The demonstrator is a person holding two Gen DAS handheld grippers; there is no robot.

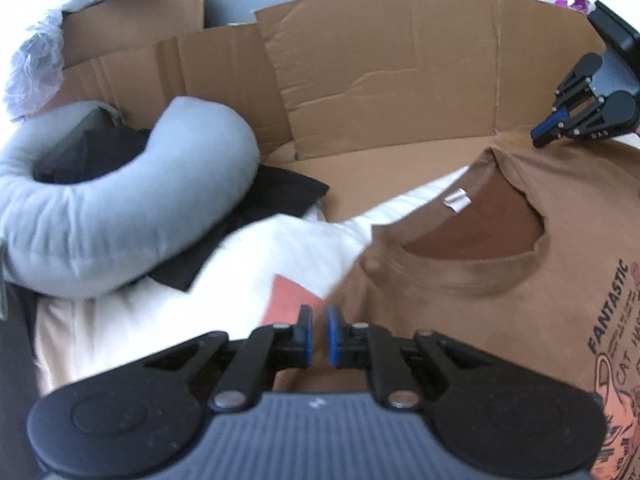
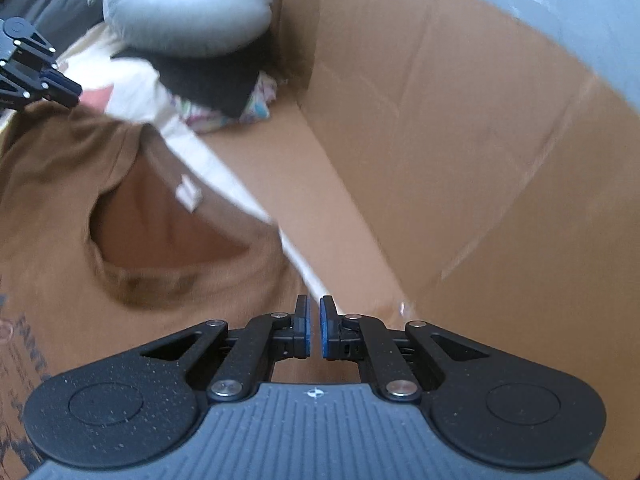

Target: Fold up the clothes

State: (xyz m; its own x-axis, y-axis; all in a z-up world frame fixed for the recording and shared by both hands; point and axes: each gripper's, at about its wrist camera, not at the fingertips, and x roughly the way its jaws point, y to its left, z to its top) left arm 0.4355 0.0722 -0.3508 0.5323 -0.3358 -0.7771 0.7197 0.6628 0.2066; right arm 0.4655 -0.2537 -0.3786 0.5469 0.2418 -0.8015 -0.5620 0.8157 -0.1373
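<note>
Left hand-held gripper (image 1: 318, 322) angled down, nearly closed over brown T-shirt (image 1: 500, 280)

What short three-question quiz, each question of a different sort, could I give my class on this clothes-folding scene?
1. True or false: the brown T-shirt lies with its printed side up.
2. The grey curved pillow rests on: A) a black garment, B) a wooden chair, C) a metal tray.
3. Fill in: a small ___ label sits inside the shirt's collar.

Key
1. True; the "FANTASTIC" print shows.
2. A; the black garment lies under it.
3. White.
</note>
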